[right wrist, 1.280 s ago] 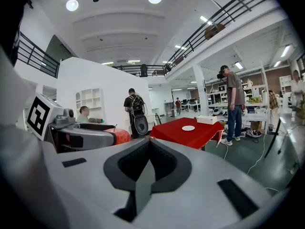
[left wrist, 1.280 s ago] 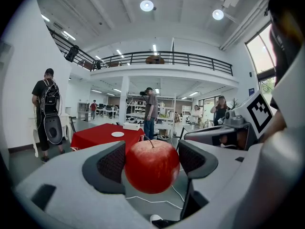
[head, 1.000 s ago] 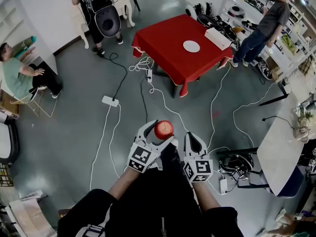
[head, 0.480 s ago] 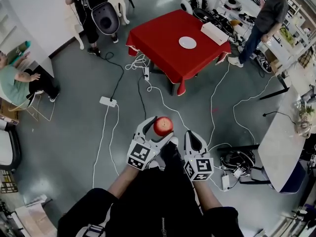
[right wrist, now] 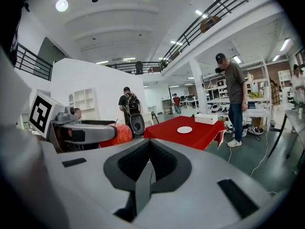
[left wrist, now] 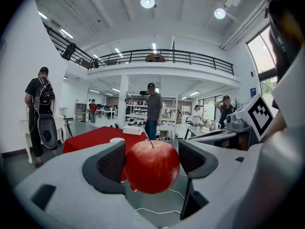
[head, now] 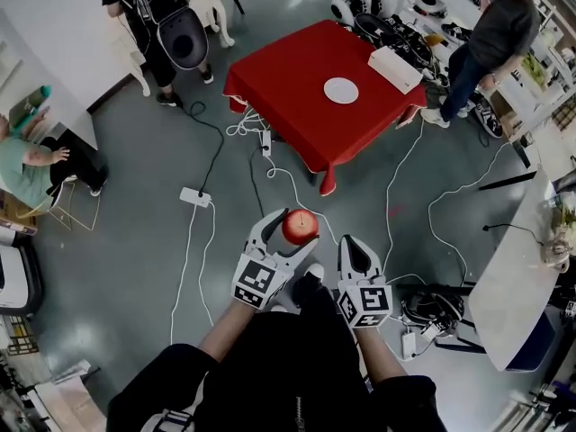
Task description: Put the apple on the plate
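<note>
Left gripper [left wrist: 151, 162]: jaws clamped on the round red apple [left wrist: 152, 166], one pad against each side.
Apple position: held in the air above the grey floor [head: 135, 241], stem on top, well apart from the plate.
Right gripper [right wrist: 149, 165]: jaws together, nothing between them; just right of the left gripper.
Round white plate [head: 341, 90]: lies flat on the counter draped in red cloth [head: 288, 97], far from both grippers.
White rectangular box [head: 396, 68]: on the counter, right of the plate, near it.
White cables [head: 189, 259]: trail over the floor between the counter and the grippers.
Standing person [head: 490, 39]: just beside the counter's right edge.
</note>
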`<state>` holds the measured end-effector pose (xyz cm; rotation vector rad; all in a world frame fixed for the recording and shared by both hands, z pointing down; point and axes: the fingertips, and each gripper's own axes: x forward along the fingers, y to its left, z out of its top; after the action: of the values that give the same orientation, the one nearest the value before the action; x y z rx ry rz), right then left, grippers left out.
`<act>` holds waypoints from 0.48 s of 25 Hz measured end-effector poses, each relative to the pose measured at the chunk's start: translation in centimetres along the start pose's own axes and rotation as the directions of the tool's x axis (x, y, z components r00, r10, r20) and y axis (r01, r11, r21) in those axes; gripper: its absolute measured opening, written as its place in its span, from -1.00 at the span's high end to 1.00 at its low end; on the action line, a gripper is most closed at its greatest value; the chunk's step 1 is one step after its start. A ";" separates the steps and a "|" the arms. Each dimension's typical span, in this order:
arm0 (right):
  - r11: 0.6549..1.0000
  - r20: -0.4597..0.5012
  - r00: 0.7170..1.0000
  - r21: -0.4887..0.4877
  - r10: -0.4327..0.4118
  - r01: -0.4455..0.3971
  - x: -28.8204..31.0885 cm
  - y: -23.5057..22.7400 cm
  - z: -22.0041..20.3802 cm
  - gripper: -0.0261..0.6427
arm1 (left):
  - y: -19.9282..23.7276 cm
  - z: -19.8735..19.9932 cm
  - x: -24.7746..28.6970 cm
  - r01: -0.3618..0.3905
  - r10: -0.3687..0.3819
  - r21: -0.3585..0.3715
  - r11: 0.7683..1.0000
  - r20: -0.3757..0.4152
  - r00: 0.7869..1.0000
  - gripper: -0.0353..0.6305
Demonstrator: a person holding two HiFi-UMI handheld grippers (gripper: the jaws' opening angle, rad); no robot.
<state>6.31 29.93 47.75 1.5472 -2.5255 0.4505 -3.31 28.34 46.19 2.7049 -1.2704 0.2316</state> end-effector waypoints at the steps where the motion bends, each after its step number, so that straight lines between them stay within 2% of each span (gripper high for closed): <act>1: 1.000 0.000 1.000 -0.003 0.005 -0.005 0.8 -0.8 0.6 0.89 | 0.4 0.3 1.1 -0.006 0.006 -0.002 1.000 -0.001 1.000 -0.15; 12: 0.999 0.011 0.999 0.008 0.037 -0.038 6.7 -9.4 5.6 0.89 | 3.5 4.8 11.6 -0.044 0.044 0.001 0.999 0.026 0.999 -0.15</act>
<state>11.77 18.49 46.01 1.5117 -2.5683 0.4591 1.63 16.48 44.01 2.6918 -1.3384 0.2025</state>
